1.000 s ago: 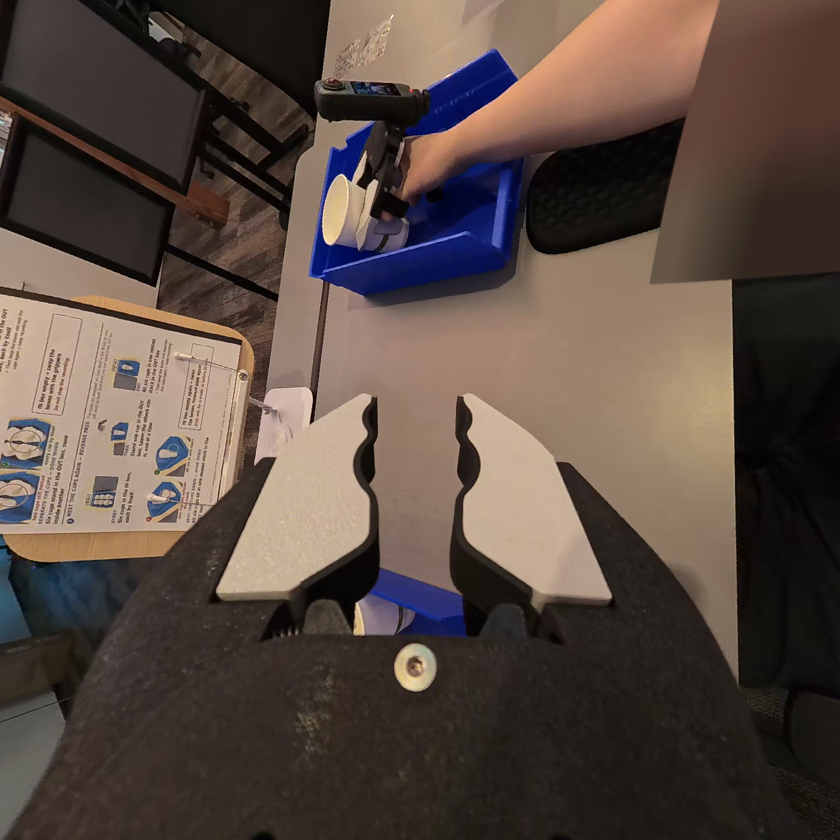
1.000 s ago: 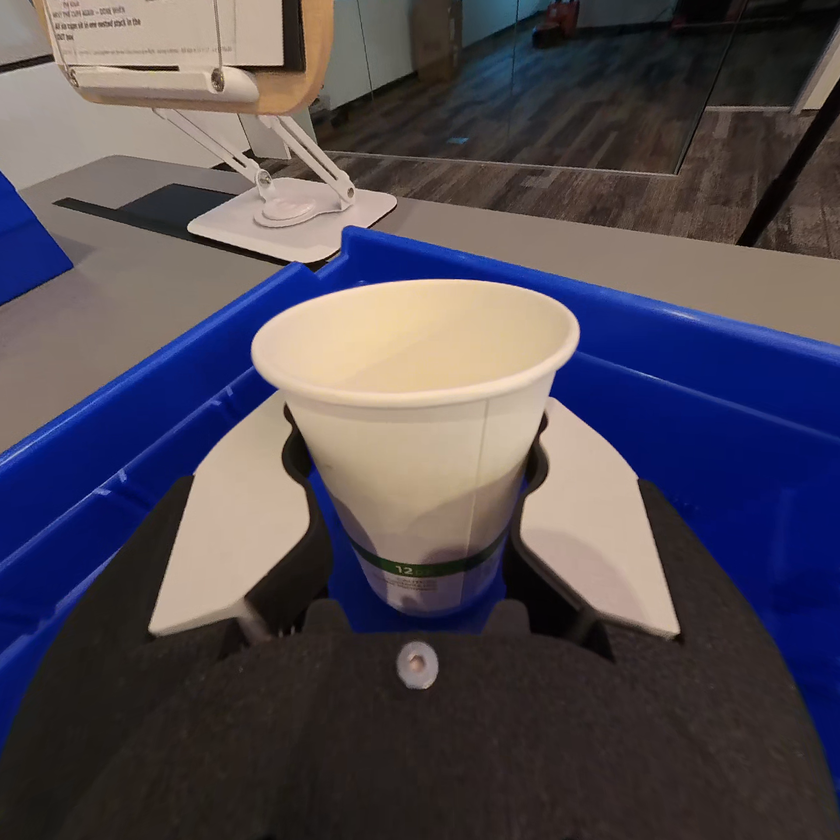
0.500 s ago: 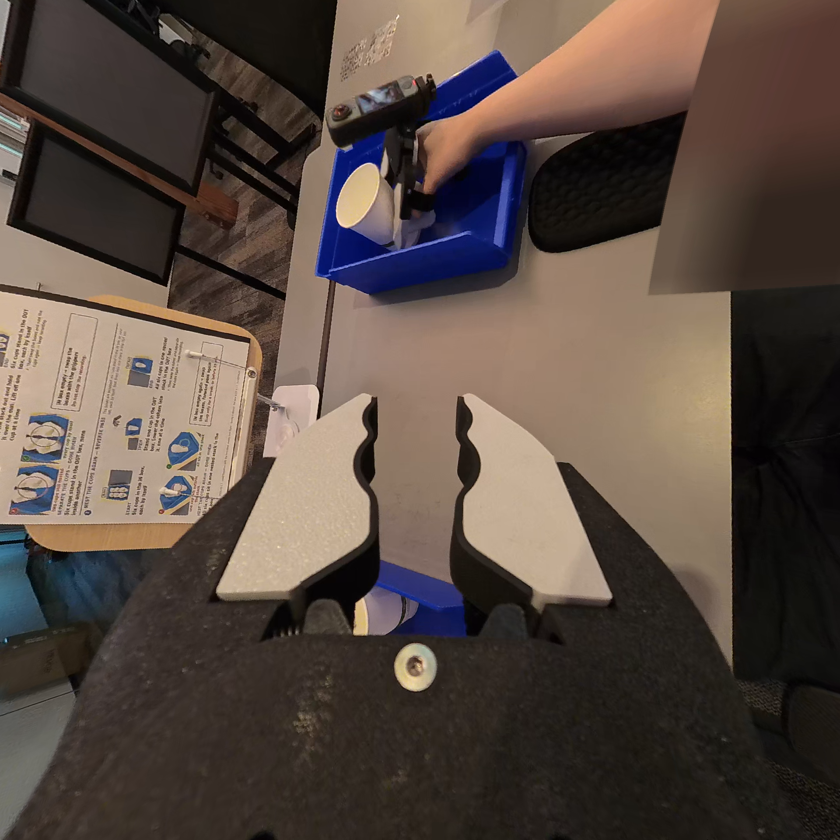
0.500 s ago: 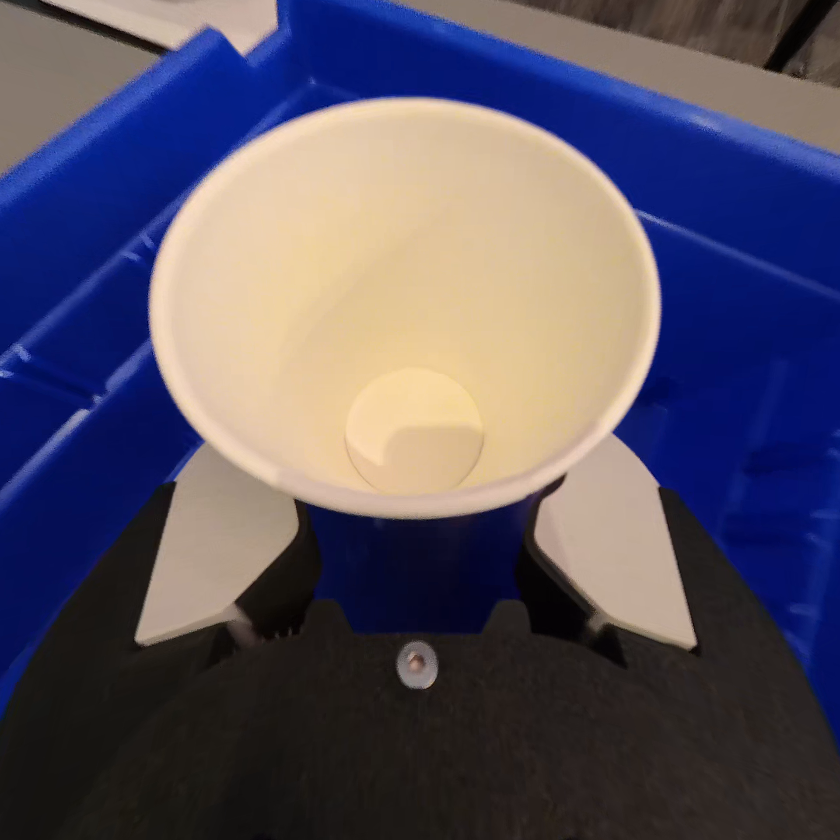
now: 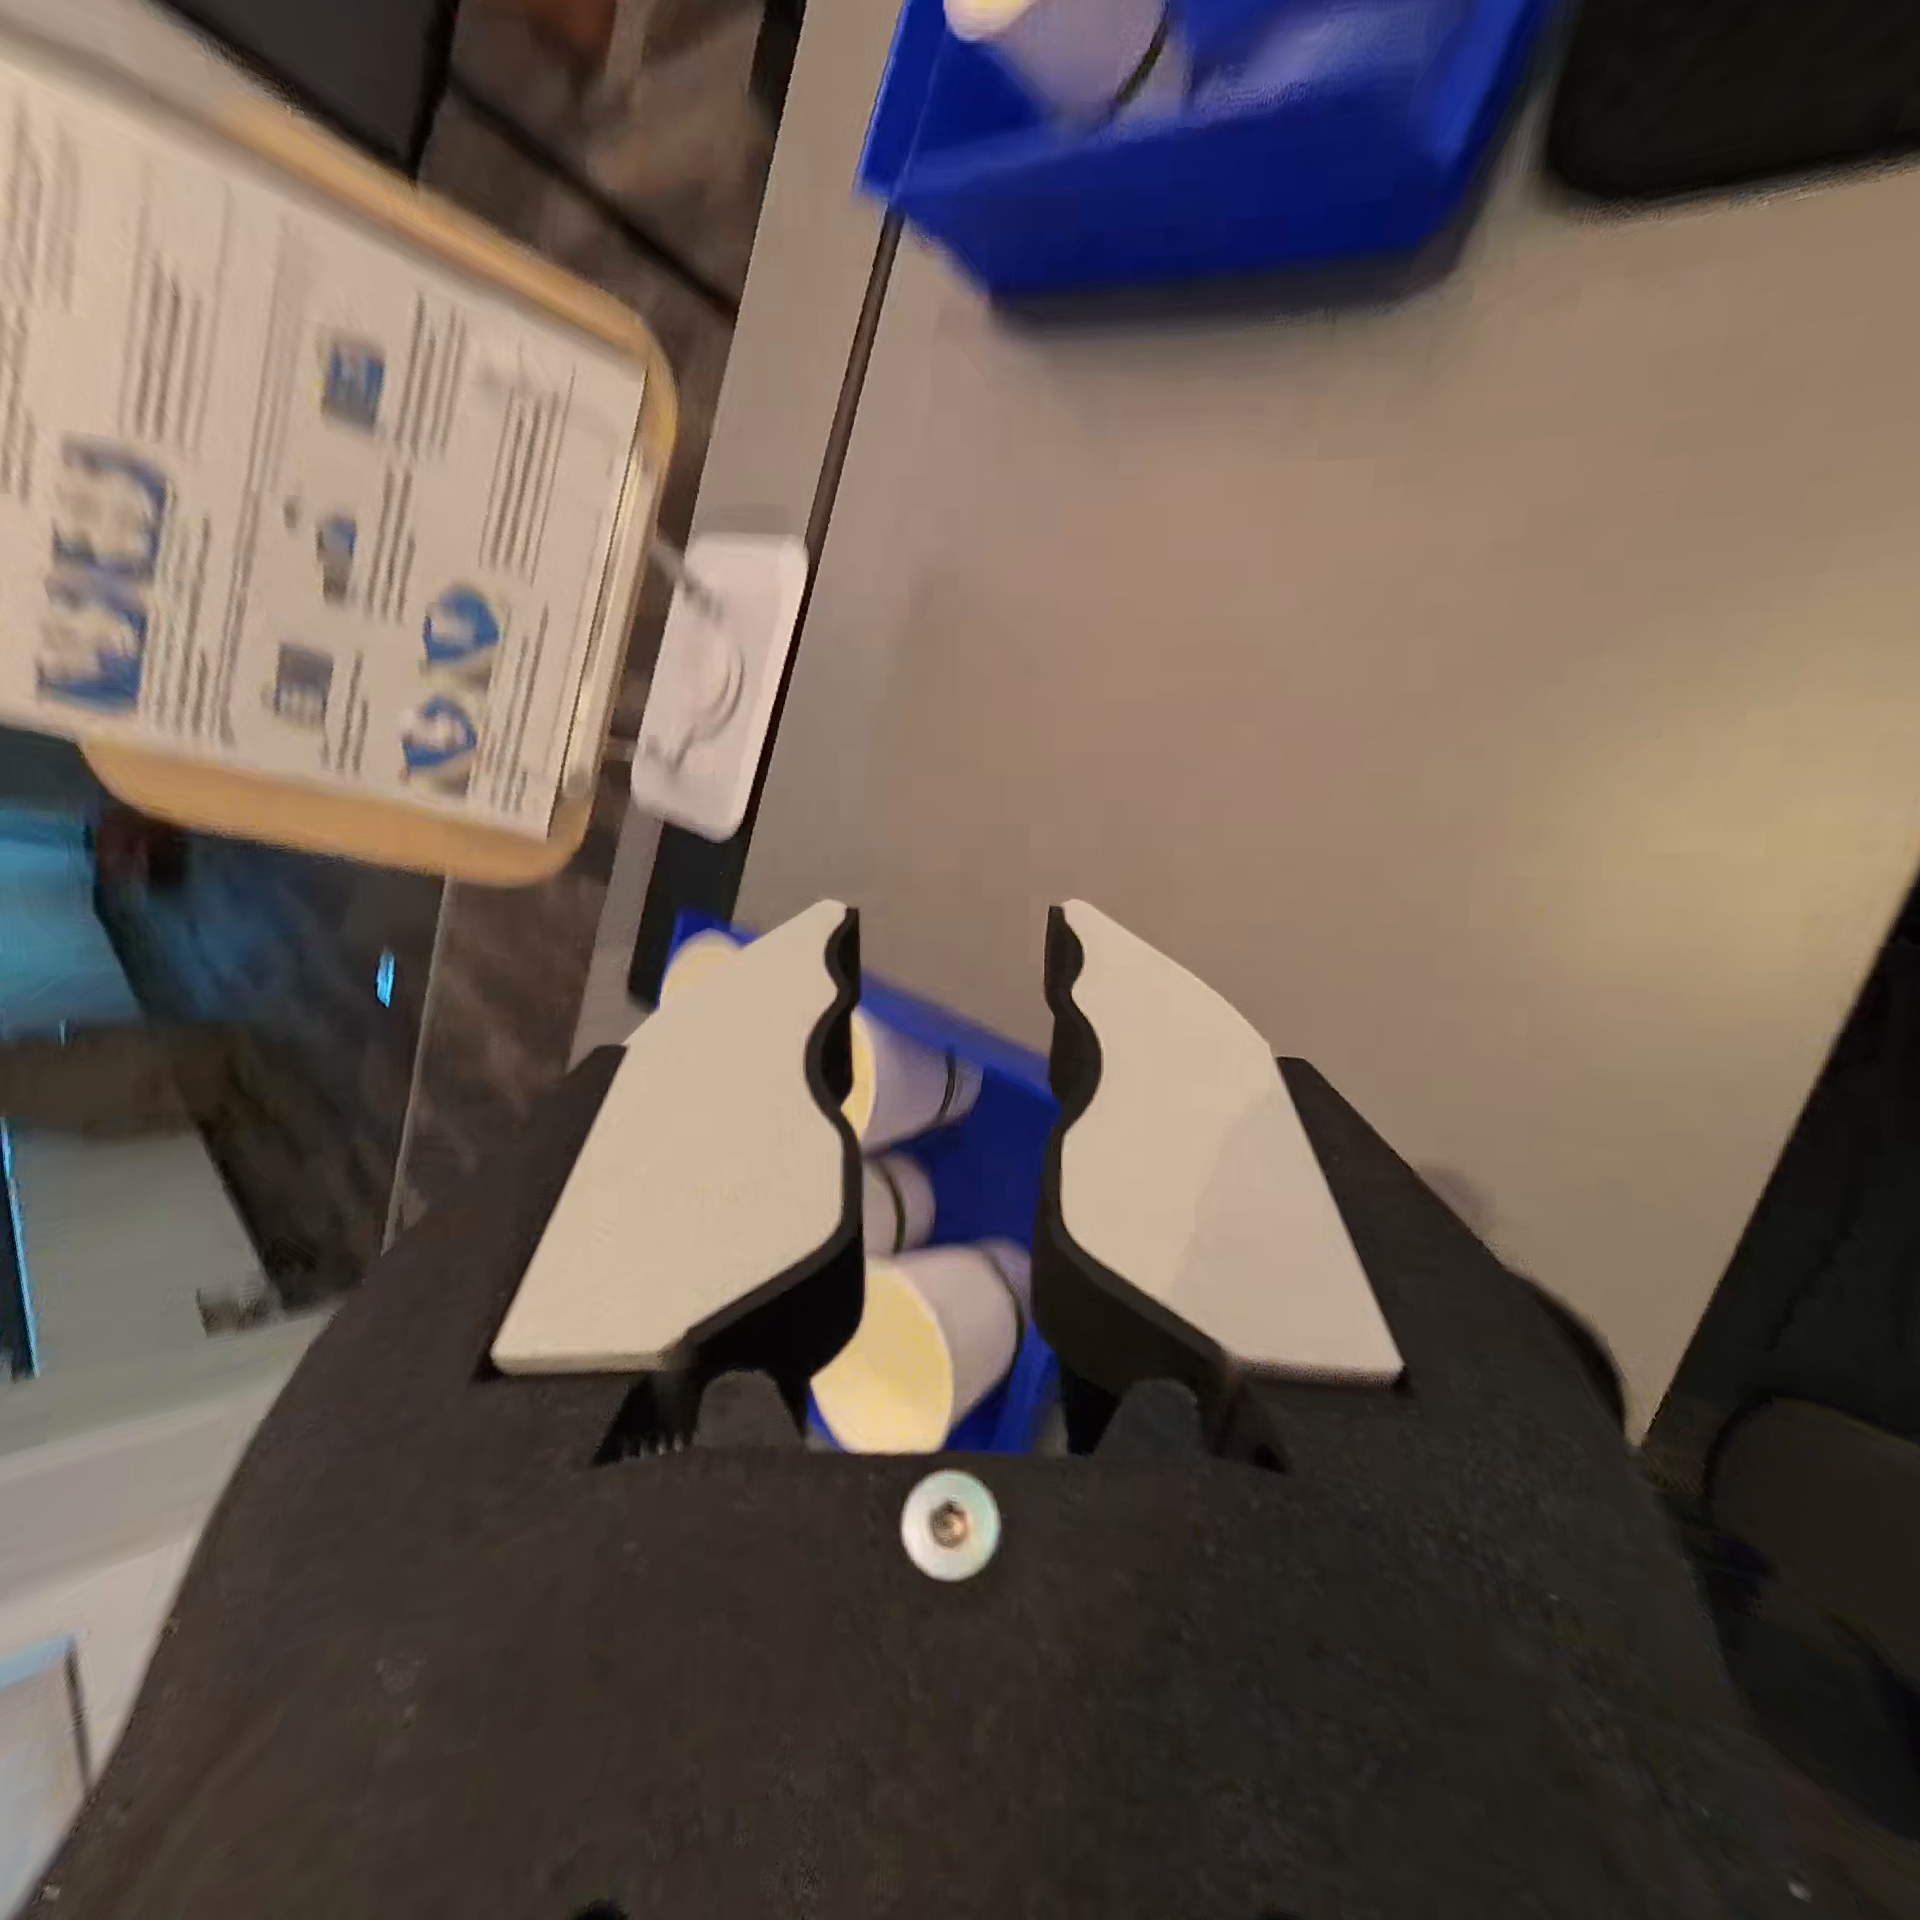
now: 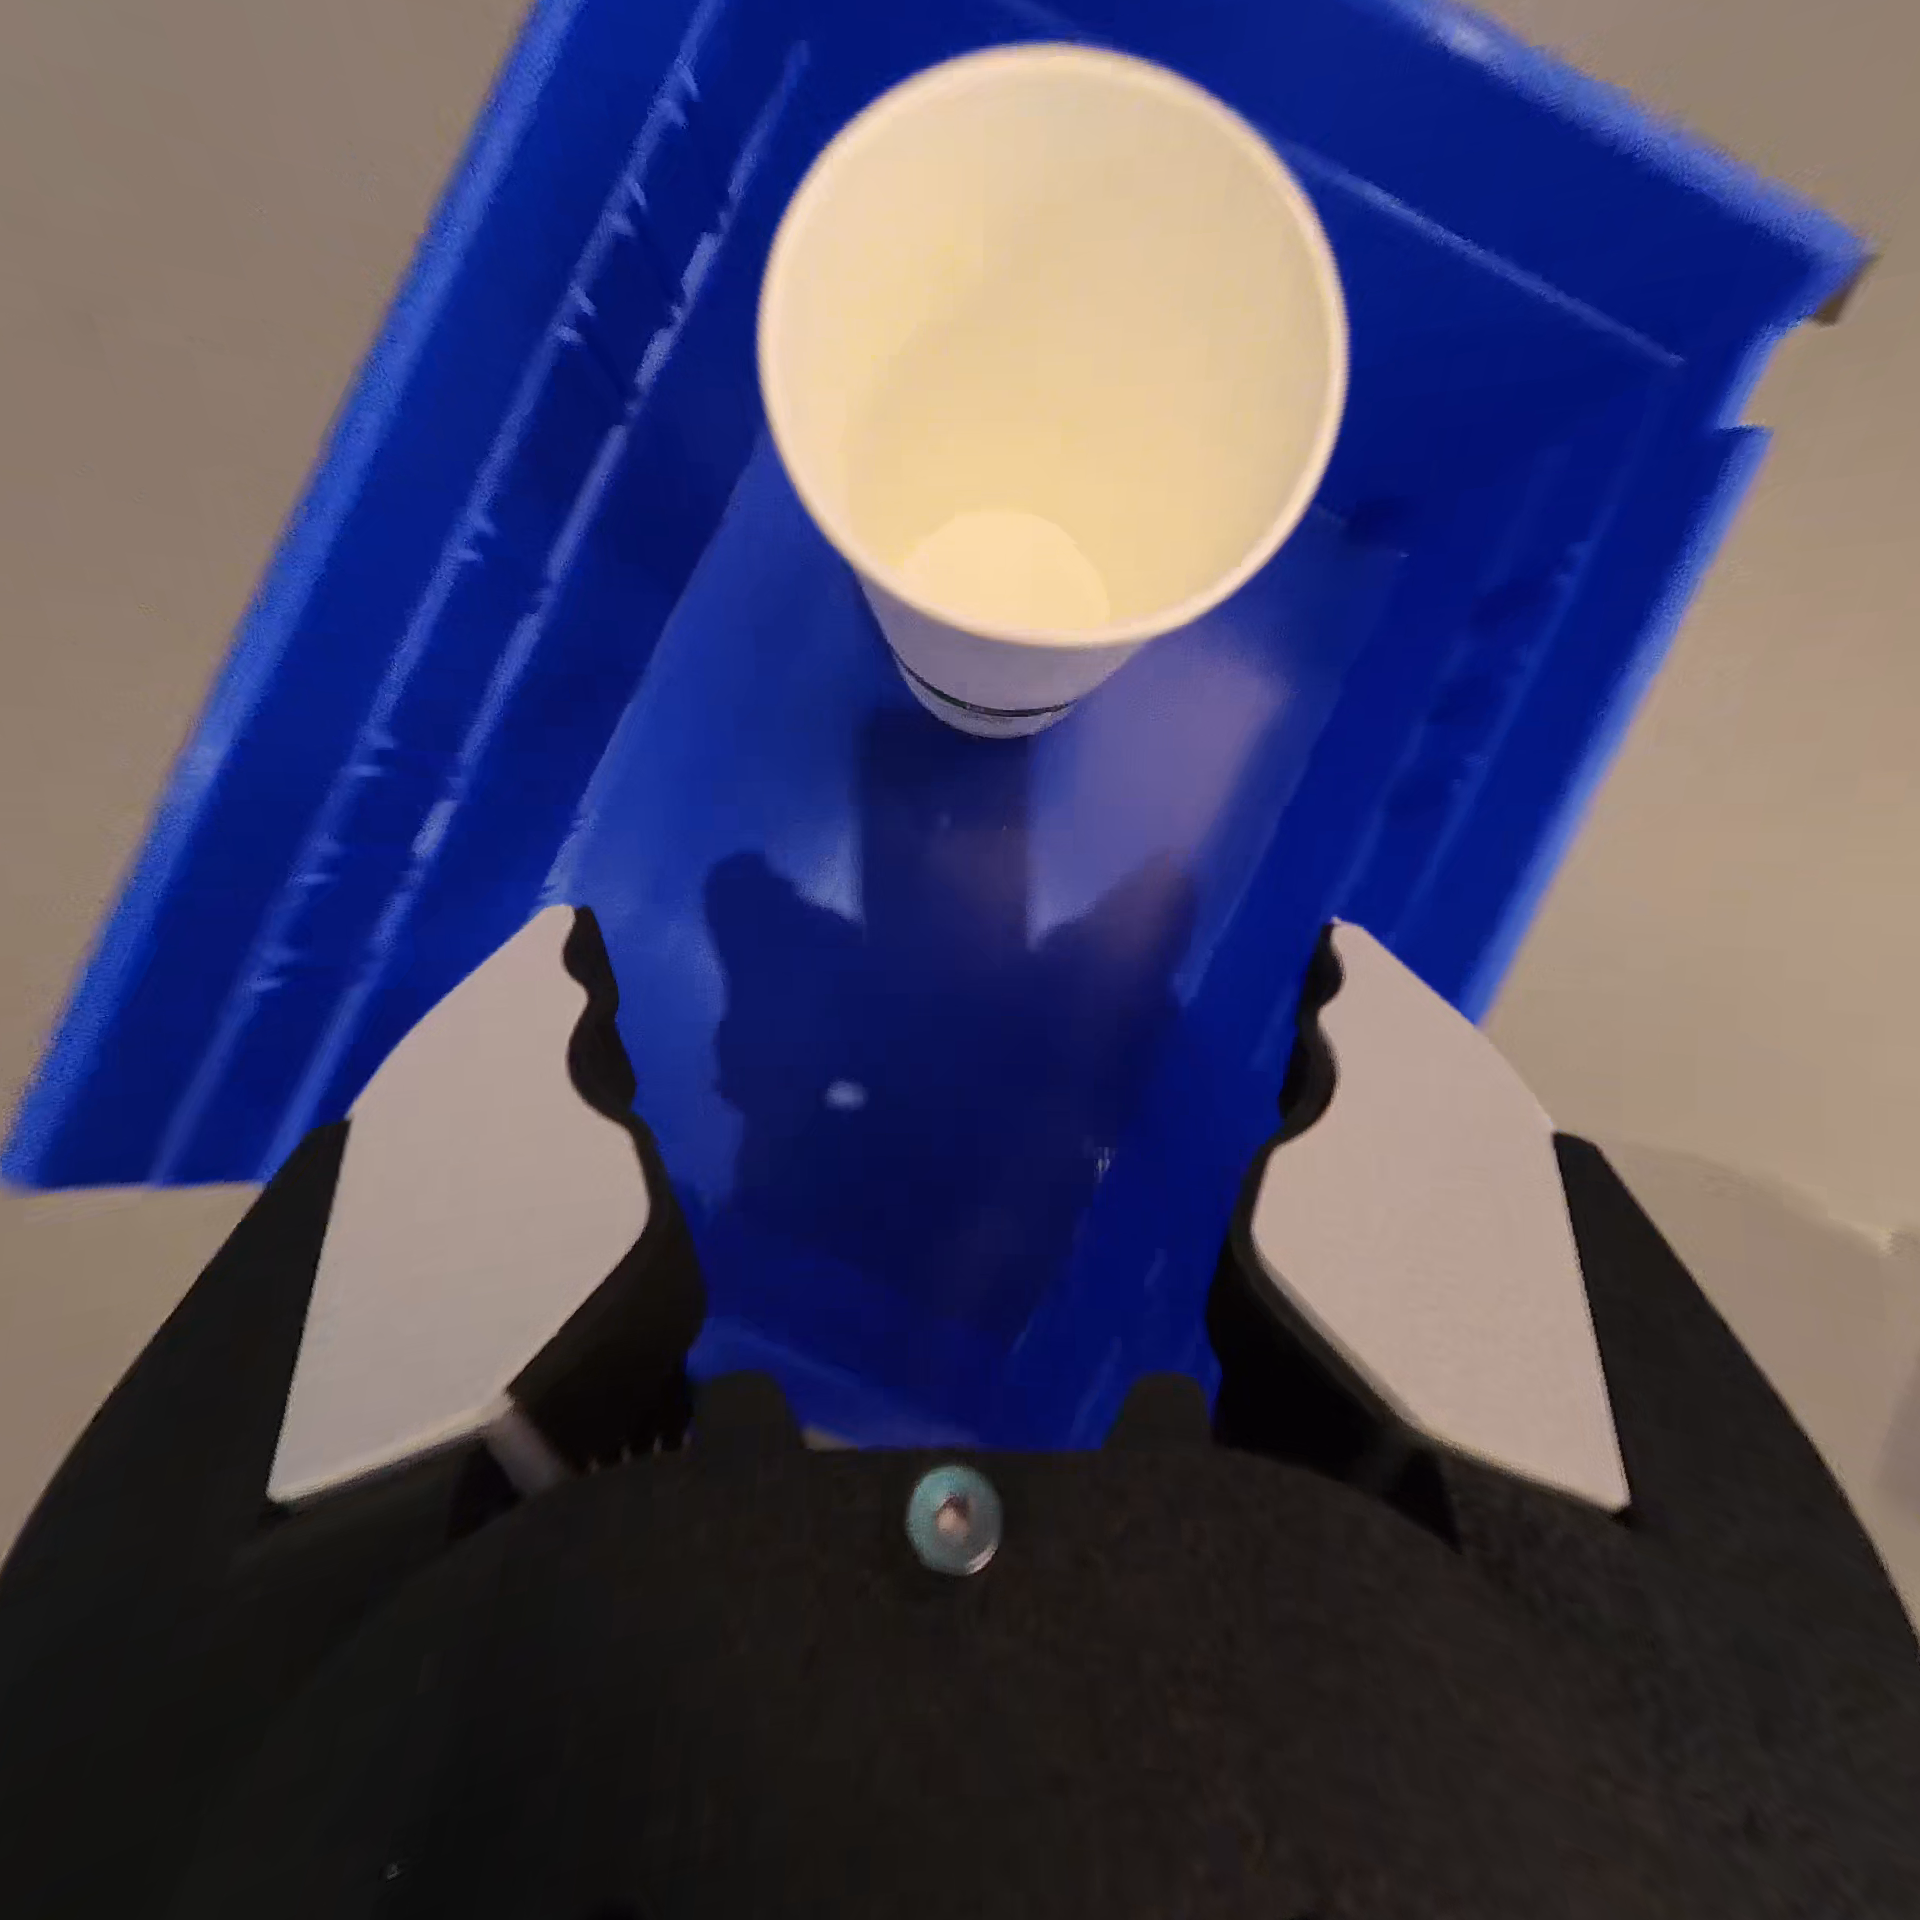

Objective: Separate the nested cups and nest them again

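Your right gripper (image 6: 951, 997) points steeply down into the blue bin (image 6: 436, 665), its fingers spread wide with nothing between them — the white paper cup (image 6: 1049, 364) stands upright on the bin floor just ahead of the fingertips, apart from them. Your left gripper (image 5: 951, 935) tilts down over the grey table (image 5: 1299, 623), fingers parted and empty. Below them, a second blue bin (image 5: 997, 1174) holds several paper cups (image 5: 914, 1340) lying on their sides. Far ahead sits another blue bin (image 5: 1195, 208), blurred; the instruction sheet (image 5: 291, 499) on its stand is off to the left.
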`<action>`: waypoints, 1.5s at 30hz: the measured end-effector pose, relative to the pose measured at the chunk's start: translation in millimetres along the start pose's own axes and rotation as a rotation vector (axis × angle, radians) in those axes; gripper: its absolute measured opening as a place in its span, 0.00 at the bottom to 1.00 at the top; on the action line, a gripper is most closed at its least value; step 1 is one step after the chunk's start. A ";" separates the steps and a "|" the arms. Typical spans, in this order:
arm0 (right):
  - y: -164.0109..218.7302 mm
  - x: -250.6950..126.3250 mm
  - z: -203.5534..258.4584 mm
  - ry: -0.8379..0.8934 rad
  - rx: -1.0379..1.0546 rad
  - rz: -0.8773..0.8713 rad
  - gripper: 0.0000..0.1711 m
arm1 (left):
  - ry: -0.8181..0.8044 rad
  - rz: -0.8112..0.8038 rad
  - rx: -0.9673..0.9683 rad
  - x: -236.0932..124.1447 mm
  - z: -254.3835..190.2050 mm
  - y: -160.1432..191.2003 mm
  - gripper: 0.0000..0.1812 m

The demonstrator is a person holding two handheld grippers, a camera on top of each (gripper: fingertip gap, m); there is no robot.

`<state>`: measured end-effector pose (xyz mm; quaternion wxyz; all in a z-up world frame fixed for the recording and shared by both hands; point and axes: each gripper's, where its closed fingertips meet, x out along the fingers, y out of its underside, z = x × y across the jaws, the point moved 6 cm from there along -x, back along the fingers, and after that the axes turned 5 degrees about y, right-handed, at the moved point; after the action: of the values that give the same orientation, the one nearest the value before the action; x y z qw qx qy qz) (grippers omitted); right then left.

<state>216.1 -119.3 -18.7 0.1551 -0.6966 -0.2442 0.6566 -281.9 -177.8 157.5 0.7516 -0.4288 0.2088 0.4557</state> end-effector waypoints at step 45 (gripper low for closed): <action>-85.9 -116.3 115.9 -0.512 -0.475 -0.638 0.60 | 0.370 0.348 -0.244 40.0 19.1 107.8 0.00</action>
<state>87.4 -123.2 114.6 0.1202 -0.4187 -0.6199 0.6526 -356.7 -118.2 90.8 0.5538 -0.5498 0.3566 0.5137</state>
